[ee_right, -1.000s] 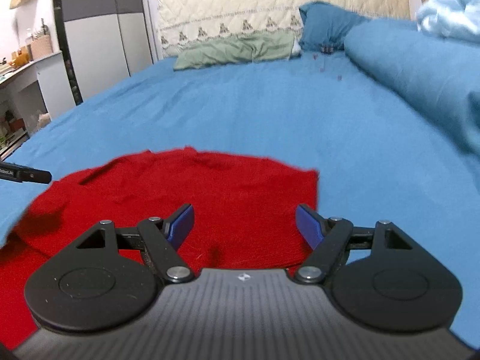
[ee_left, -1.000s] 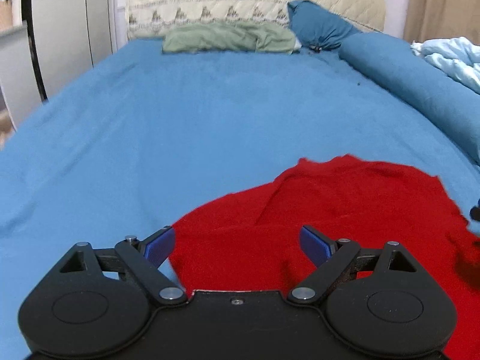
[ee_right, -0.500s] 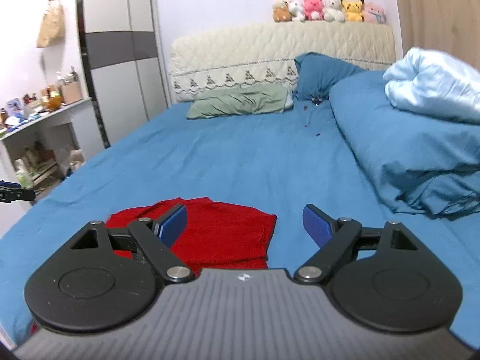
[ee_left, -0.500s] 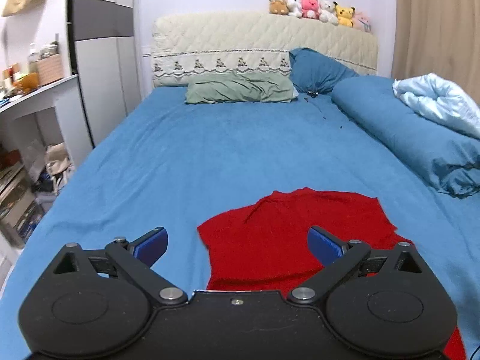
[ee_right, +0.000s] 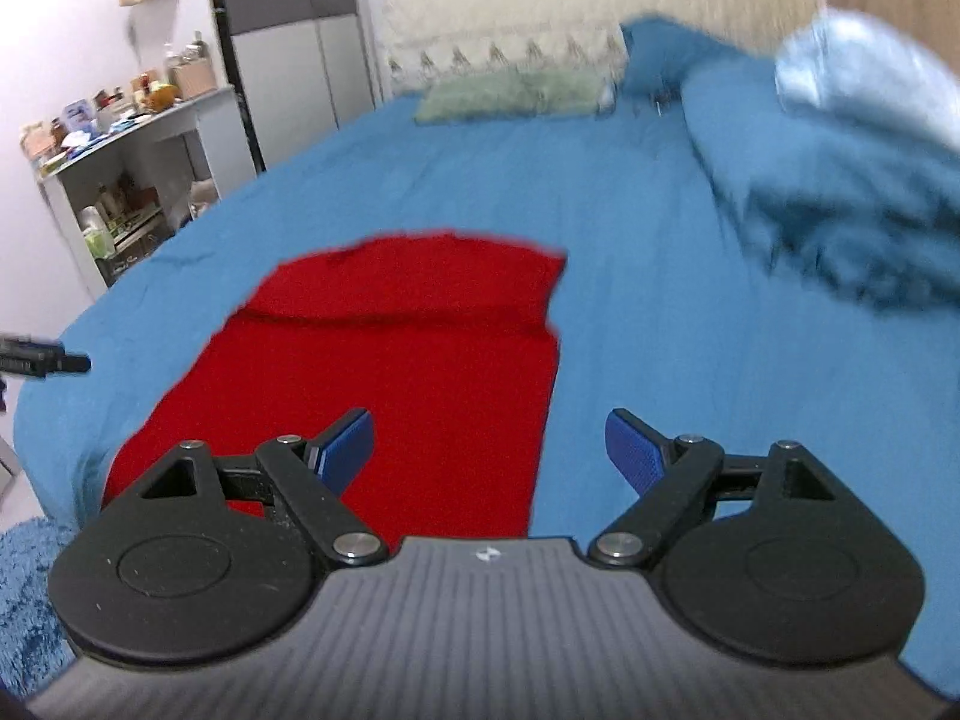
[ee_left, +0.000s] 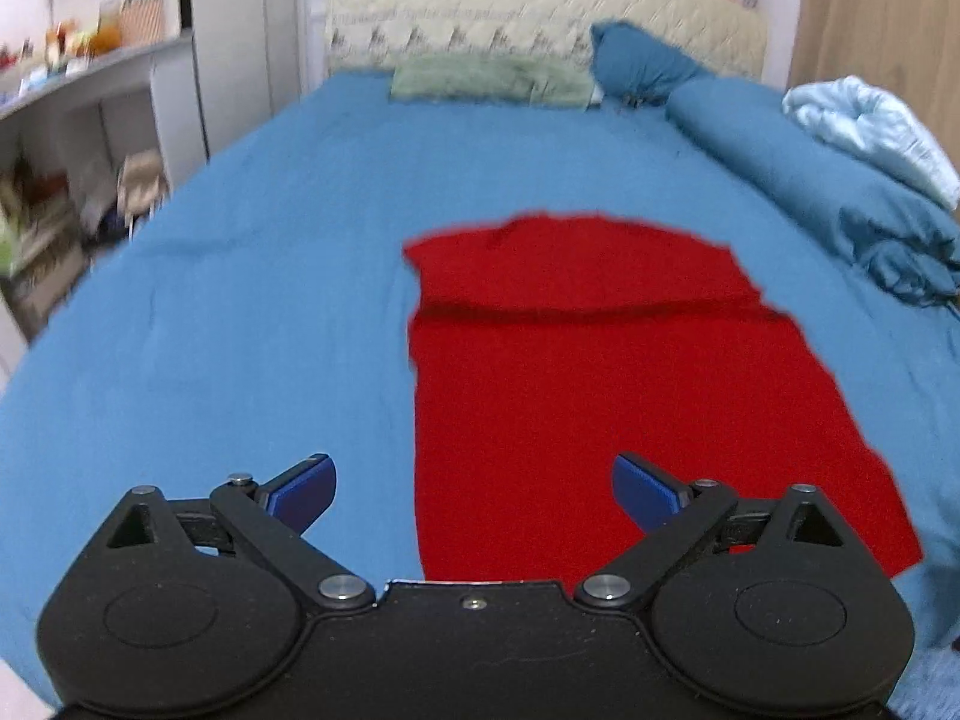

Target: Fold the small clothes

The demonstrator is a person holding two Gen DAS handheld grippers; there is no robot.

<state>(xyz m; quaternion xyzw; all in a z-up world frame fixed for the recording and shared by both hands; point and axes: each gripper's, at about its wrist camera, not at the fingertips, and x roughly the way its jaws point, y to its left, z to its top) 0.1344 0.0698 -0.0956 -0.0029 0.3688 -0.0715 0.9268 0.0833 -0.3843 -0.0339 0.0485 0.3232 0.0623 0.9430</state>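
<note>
Black linkages and blue pads fill the bottom of both views: my left gripper [ee_left: 474,495] has its jaws spread wide with nothing between them, and my right gripper [ee_right: 489,450] is the same, wide apart and empty.

A second ago both sets of pads sat low, right over red cloth that filled the lower frame. Now I have drawn back, and the whole garment fits in view. Neither pad touches it.

Red knitted garment [ee_left: 600,384]: lies flat on the blue bedsheet [ee_left: 240,300], centre-right in the left wrist view, centre-left in the right wrist view [ee_right: 390,372]. A dark crease line runs straight across its upper part, with a doubled band of cloth beyond it. I judge that to be a fold laid over and released. Side edges look fairly straight; lower right corner flares out a little.

What it means: one fold appears done. The piece is still long, so I expect another fold, probably from the near hem, to be needed.

Farther up frame: rolled blue duvet [ee_left: 840,192] at right, pale blue quilt [ee_left: 870,120] on it, green pillow [ee_left: 492,78] and cream quilted headboard [ee_left: 540,12] at top. Both views are blurred.
</note>
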